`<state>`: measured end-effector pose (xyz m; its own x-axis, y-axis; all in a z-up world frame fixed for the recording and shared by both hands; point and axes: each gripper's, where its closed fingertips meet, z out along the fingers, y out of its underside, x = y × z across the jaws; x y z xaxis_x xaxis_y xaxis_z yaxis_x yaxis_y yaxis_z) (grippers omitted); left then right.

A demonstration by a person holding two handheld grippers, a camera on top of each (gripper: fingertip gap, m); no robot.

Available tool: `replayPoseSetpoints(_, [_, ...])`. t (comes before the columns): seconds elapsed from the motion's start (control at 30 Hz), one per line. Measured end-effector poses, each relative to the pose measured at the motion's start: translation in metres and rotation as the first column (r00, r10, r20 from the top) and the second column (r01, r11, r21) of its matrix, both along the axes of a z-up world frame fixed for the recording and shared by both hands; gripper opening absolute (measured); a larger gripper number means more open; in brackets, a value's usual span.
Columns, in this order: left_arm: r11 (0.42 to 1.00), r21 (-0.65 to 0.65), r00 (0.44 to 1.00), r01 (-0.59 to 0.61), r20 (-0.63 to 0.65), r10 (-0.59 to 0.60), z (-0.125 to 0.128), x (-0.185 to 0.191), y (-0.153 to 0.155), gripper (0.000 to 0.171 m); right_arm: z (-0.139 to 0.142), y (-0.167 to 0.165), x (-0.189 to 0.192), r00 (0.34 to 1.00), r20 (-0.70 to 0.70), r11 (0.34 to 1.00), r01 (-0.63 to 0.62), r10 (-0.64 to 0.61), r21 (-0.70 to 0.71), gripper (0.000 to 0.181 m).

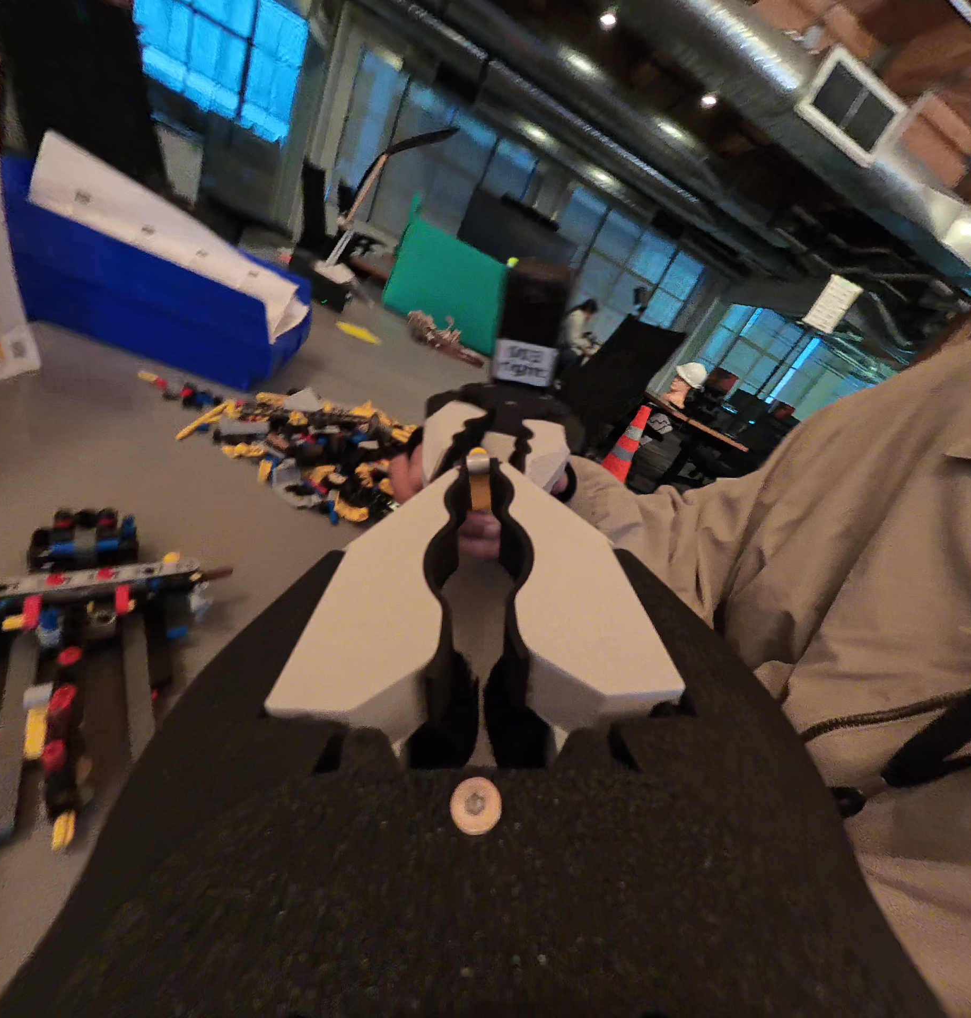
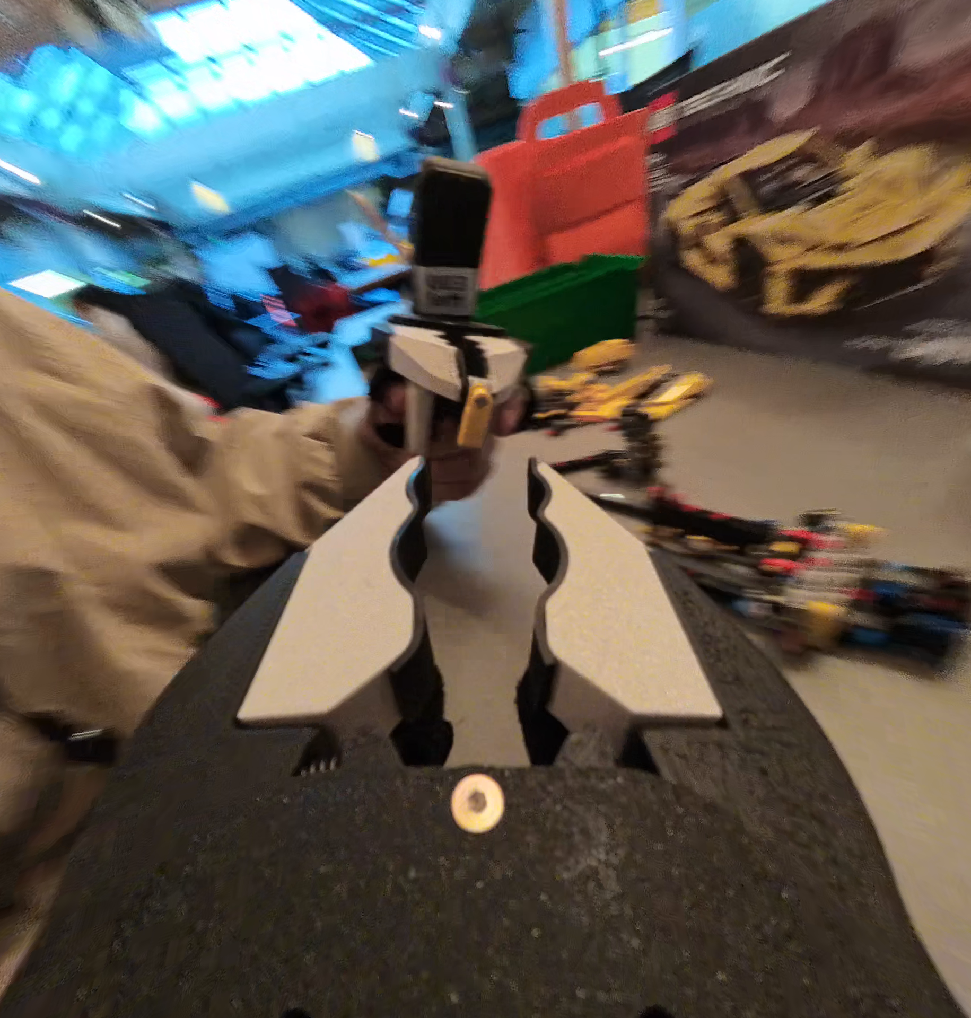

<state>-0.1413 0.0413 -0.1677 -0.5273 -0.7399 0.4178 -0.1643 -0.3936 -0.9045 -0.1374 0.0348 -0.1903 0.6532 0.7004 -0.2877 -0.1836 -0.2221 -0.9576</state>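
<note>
While your left hand-held gripper (image 1: 478, 474) is clenched on the small yellow piece (image 1: 479, 487) at its very tips, most of the piece stays exposed. Your right hand-held gripper (image 2: 477, 468) faces it, released, jaws wide, near but apart. The piece is short, smooth and round-ended. Beyond lies a loose pile of bricks (image 1: 318, 446).

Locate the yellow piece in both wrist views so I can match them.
Left wrist view: the yellow piece sits just above centre, pinched at the tips of the left hand-held gripper.
Right wrist view: it hangs at upper centre from that same hand-held gripper, seen farther off.
Shared landmark: the brick model on the floor, at the left edge in the left view and, apparently the same one, at mid-right in the right view.
</note>
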Motion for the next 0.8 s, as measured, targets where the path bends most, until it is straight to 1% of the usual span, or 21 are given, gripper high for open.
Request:
replayPoseSetpoints(0.03, [1.0,0.006,1.0,0.016,0.008,-0.016,0.001,-0.001,-0.004,0.007,0.003,-0.005,-0.008,0.993,-0.073,0.995,-0.091,0.088,-0.036,0.036])
replayPoseSetpoints(0.07, [0.999,0.014,0.999,0.031,0.008,-0.031,0.0,-0.001,-0.009,0.007,0.004,-0.008,-0.013,0.984,-0.111,0.988,-0.146,0.14,-0.057,0.037])
replayPoseSetpoints(0.13, [0.998,0.041,0.999,0.048,0.004,-0.048,-0.004,0.0,-0.016,0.007,0.008,-0.011,-0.018,0.975,-0.14,0.982,-0.183,0.175,-0.048,0.031])
replayPoseSetpoints(0.2, [0.997,0.053,0.998,0.06,0.015,-0.061,-0.004,-0.001,-0.02,0.007,0.011,-0.011,-0.016,0.979,-0.123,0.986,-0.167,0.163,-0.02,0.016])
replayPoseSetpoints(0.27, [0.996,0.065,0.998,0.066,0.012,-0.067,-0.004,-0.001,-0.022,0.007,0.012,-0.01,-0.01,0.985,-0.112,0.991,-0.136,0.135,-0.005,0.007])
replayPoseSetpoints(0.43, [0.995,0.079,0.999,0.054,-0.009,-0.053,-0.005,0.0,-0.021,0.007,0.011,-0.011,-0.006,0.99,-0.086,0.994,-0.112,0.112,0.004,0.006])
replayPoseSetpoints(0.53, [0.987,0.159,1.0,0.024,-0.015,-0.022,-0.008,-0.001,-0.021,0.007,0.008,-0.012,-0.005,0.991,-0.063,0.993,-0.118,0.118,-0.004,0.006])
replayPoseSetpoints(0.6, [0.987,0.162,1.0,0.008,0.001,-0.008,-0.005,-0.001,-0.019,0.007,0.01,-0.012,-0.004,0.99,-0.077,0.993,-0.12,0.119,-0.001,0.005])
replayPoseSetpoints(0.63, [0.992,0.124,0.999,-0.019,0.034,0.015,0.002,-0.003,-0.012,0.007,0.012,-0.013,0.001,0.988,-0.097,0.993,-0.119,0.118,-0.004,0.006])
replayPoseSetpoints(0.67, [0.998,0.025,0.993,-0.065,0.097,0.062,0.018,-0.009,0.006,0.007,0.022,-0.013,0.017,0.983,-0.162,0.996,-0.085,0.086,0.015,0.005])
replayPoseSetpoints(0.7, [0.991,-0.103,0.982,-0.091,0.155,0.106,0.036,-0.019,0.028,0.007,0.036,-0.018,0.037,0.963,-0.259,0.997,-0.067,0.077,0.05,0.005])
replayPoseSetpoints(0.73, [0.977,-0.189,0.973,-0.099,0.187,0.135,0.046,-0.027,0.046,0.006,0.049,-0.025,0.056,0.936,-0.342,0.995,-0.062,0.085,0.079,0.005])
replayPoseSetpoints(0.77, [0.975,-0.195,0.972,-0.11,0.183,0.146,0.046,-0.029,0.054,0.006,0.052,-0.024,0.073,0.932,-0.359,0.997,-0.023,0.049,0.078,0.005])
replayPoseSetpoints(0.8, [0.981,-0.137,0.976,-0.139,0.15,0.159,0.038,-0.025,0.054,0.006,0.045,-0.018,0.089,0.954,-0.298,0.998,0.05,-0.036,0.039,0.005])
